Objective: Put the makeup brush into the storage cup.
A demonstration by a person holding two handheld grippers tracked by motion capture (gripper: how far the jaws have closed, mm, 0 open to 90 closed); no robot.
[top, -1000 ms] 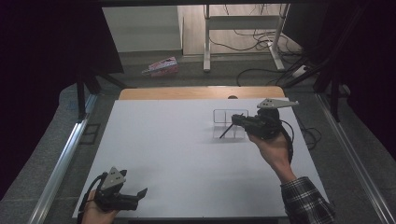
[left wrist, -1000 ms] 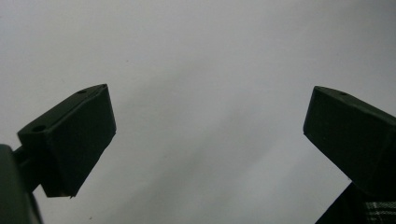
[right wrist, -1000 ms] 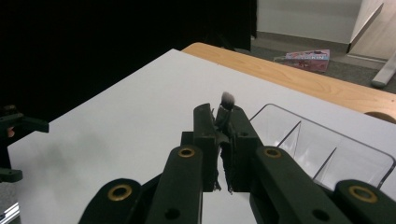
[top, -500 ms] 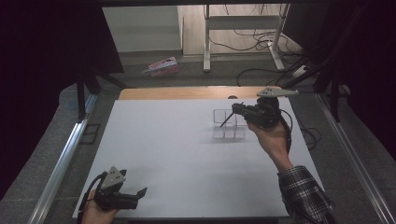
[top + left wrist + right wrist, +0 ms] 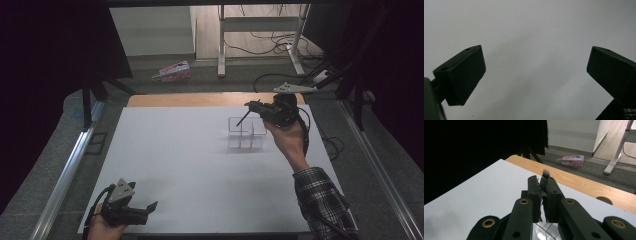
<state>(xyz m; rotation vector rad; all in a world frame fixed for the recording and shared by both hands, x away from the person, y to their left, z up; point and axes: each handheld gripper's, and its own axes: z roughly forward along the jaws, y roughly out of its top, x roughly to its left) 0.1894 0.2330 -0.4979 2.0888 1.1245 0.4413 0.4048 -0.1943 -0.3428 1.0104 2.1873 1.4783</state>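
The right gripper view reveals the brush's [image 5: 545, 175] pale tip; in the high view, the right gripper [image 5: 253, 107], clamped on it, slants it down-left above the clear organizer [image 5: 246, 134]. The left gripper [image 5: 535, 75] is spread apart.

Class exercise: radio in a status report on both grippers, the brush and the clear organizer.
Right gripper shut on small brush, held above clear organizer. Left gripper open, low over white tabletop. Nothing in the way.

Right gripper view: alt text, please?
The right gripper is shut on a thin dark brush with a pale tip, above a white tabletop. A clear plastic divided organiser shows below the jaws, a pink packet on the floor beyond.
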